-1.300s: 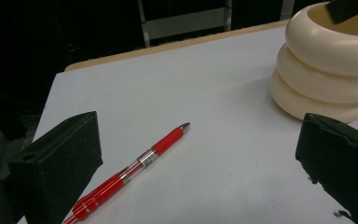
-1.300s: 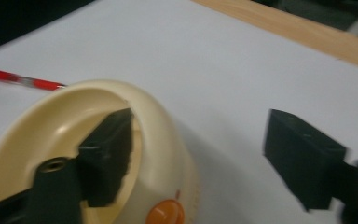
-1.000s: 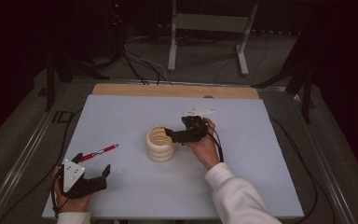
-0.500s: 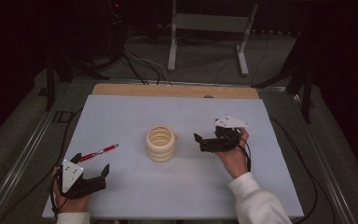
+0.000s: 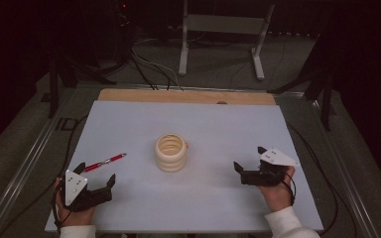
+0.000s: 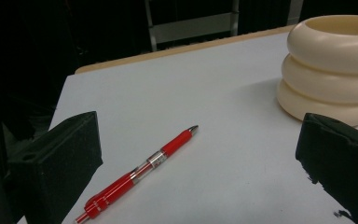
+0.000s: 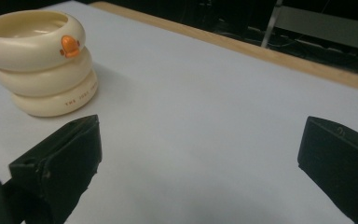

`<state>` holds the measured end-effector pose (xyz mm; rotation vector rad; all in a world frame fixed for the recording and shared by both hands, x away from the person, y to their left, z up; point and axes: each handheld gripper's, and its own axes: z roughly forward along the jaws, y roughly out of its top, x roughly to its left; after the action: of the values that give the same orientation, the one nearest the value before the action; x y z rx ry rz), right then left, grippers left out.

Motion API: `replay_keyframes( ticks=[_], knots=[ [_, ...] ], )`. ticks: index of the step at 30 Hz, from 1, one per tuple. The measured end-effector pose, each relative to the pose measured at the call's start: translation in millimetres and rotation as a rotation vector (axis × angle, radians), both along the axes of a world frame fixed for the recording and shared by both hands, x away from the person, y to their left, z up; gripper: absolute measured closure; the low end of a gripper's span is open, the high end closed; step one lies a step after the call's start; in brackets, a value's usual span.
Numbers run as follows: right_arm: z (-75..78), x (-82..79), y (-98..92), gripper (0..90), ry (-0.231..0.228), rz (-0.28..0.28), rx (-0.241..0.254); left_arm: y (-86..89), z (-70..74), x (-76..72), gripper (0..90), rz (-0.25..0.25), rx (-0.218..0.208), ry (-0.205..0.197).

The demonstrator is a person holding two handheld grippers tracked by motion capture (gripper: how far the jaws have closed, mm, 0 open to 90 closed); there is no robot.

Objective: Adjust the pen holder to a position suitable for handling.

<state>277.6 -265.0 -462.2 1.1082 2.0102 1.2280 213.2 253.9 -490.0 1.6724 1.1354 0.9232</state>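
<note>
A cream holder (image 5: 171,152) made of three stacked rings stands upright at the middle of the white table (image 5: 129,119). It has a small orange beak on its top ring (image 7: 70,45). A red pen (image 5: 105,162) lies flat to its left. My left gripper (image 5: 95,173) rests open near the front left edge, with the pen (image 6: 142,170) lying on the table between and ahead of its jaws and the holder (image 6: 331,65) farther off. My right gripper (image 5: 249,157) sits open at the front right, well apart from the holder (image 7: 42,60). Its jaws have just been opening, and nothing is between them.
A wooden strip (image 5: 188,96) runs along the table's far edge. Beyond it stand a metal frame (image 5: 223,29) and loose cables (image 5: 149,69) on the floor. Bare white surface lies between the holder and each gripper.
My right gripper has left the holder and moved right and toward the front edge, with its jaws wider apart. The holder, the pen and my left gripper have stayed put.
</note>
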Motion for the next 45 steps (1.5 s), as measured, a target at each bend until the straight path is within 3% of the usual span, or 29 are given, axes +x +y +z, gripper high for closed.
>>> replay_keyframes(
  ticks=[2, 5, 7, 13, 20, 25, 30, 33, 36, 39, 40, 45],
  knots=[
    [-11.9, -6.3, -11.8, 0.0, -0.015, -0.003, 0.034, 0.8, 0.2, -0.4, 0.8, 0.003, -0.001, -0.004],
    [-18.8, -10.0, -18.2, 0.0, -0.013, -0.008, 0.048, 2.1, -0.1, -0.5, 0.8, 0.000, -0.008, -0.009],
    [-26.3, -16.3, -27.1, 0.0, -0.003, -0.025, 0.085, 3.2, -0.9, 0.0, 0.9, 0.001, 0.002, -0.018],
    [-30.2, -29.7, -39.6, 0.0, -0.028, -0.048, 0.120, 2.2, -0.2, -0.2, 0.8, -0.005, 0.011, -0.020],
    [-31.4, -32.3, -45.4, 0.0, -0.032, -0.060, 0.142, 2.4, 5.6, -1.9, 0.8, -0.004, 0.002, 0.015],
    [-31.0, -33.0, -48.7, 0.0, -0.044, -0.064, 0.133, 0.3, 16.7, -3.7, 0.8, -0.008, 0.011, 0.011],
    [-32.1, -32.0, -52.8, 0.0, -0.040, -0.071, 0.140, -0.8, 25.4, -1.4, 0.8, -0.016, 0.017, 0.035],
    [-32.2, -31.7, -53.3, 0.0, -0.038, -0.071, 0.142, -0.8, 25.4, -1.4, 0.8, -0.016, 0.017, 0.035],
    [-31.9, -33.2, -52.4, 0.0, -0.040, -0.067, 0.132, 4.4, 37.6, 7.7, 0.8, -0.029, 0.029, 0.053],
    [-31.8, -33.7, -52.1, 0.0, -0.040, -0.068, 0.126, 4.4, 37.6, 7.7, 0.8, -0.029, 0.029, 0.053],
    [-31.8, -33.7, -52.1, 0.0, -0.040, -0.068, 0.126, 8.2, 44.1, 17.1, 0.8, -0.034, 0.044, 0.075],
    [-32.6, -34.0, -53.7, 0.0, -0.036, -0.073, 0.119, 11.0, 46.3, 27.4, 0.8, -0.043, 0.059, 0.092]
  ],
)
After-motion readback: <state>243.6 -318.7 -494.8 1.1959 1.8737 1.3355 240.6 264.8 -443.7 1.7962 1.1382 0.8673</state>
